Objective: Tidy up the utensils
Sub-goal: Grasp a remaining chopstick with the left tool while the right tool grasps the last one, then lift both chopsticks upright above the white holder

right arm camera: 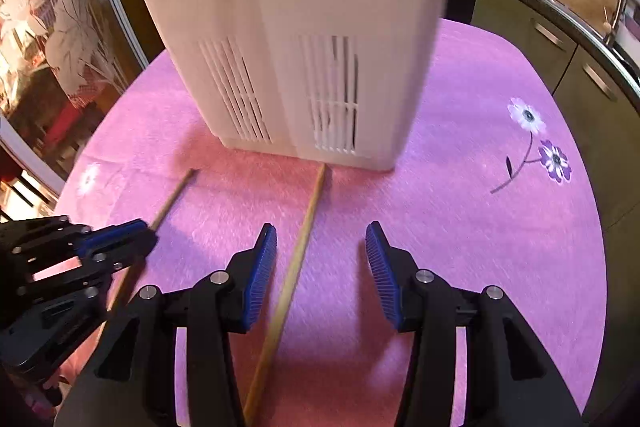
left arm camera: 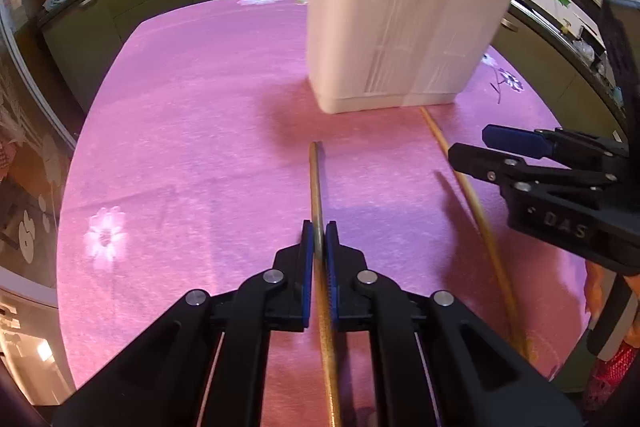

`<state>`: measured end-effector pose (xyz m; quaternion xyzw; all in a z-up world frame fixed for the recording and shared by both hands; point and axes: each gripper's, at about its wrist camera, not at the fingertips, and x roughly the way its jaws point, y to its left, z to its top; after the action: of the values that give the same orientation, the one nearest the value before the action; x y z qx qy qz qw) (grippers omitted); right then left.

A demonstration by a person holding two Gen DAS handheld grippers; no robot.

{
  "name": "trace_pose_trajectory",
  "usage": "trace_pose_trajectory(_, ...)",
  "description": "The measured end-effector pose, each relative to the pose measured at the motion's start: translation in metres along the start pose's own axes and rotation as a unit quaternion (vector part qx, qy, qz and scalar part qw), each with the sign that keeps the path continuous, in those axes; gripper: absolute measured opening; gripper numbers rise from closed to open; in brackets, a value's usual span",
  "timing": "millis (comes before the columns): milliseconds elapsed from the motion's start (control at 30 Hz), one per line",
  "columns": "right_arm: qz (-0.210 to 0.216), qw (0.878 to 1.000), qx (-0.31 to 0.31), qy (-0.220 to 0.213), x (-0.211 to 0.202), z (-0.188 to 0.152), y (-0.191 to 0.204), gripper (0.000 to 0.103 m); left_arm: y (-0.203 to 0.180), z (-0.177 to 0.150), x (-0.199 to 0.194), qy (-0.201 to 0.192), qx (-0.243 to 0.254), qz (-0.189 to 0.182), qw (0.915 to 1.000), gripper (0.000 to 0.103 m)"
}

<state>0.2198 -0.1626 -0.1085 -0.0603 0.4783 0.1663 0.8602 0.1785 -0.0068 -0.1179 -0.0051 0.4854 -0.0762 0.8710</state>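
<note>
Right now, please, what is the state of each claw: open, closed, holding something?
Left claw: closed on a chopstick.
Right claw: open, holding nothing; the second chopstick lies between its pads, untouched.

The tall white slotted plastic utensil holder (right arm camera: pixel 288 39) stands as the main obstacle on the pink flowered tablecloth (right arm camera: pixel 480 227). Left and right of the holder the cloth lies open. In front of it two thin wooden chopsticks (right arm camera: pixel 304 227) lie, one apparently touching its base.
</note>
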Motion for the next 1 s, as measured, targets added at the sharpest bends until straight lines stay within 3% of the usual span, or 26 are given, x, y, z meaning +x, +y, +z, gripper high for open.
trace_pose_trajectory(300,-0.023,0.999,-0.016,0.025,0.016,0.002,0.014,0.047,0.005,0.008,0.002,0.002,-0.006,0.001,1.0000,0.007)
trace_pose_trajectory(433,-0.013,0.999,-0.028,0.034,0.020,0.006,0.020,0.038,0.002,0.014,0.007,0.007,0.004,0.005,1.0000,0.008)
trace_pose_trajectory(500,-0.008,0.999,-0.036,0.039,0.020,0.007,0.021,0.033,0.002,0.017,0.008,0.013,0.006,0.003,0.9999,0.013)
trace_pose_trajectory(600,0.005,0.997,-0.048,0.053,0.016,0.005,0.015,0.018,-0.003,0.018,0.009,0.025,0.017,-0.014,0.9995,0.031)
trace_pose_trajectory(633,0.007,0.997,-0.051,0.056,0.014,0.004,0.013,0.012,-0.004,0.018,0.009,0.026,0.020,-0.012,0.9994,0.032)
trace_pose_trajectory(800,0.016,0.996,-0.056,0.070,0.006,-0.006,-0.005,0.009,-0.011,0.018,0.011,0.035,0.028,0.018,0.9988,0.045)
trace_pose_trajectory(1000,0.007,0.996,-0.057,0.065,0.000,-0.013,-0.014,0.008,-0.007,0.017,0.011,0.035,0.027,0.028,0.9986,0.046)
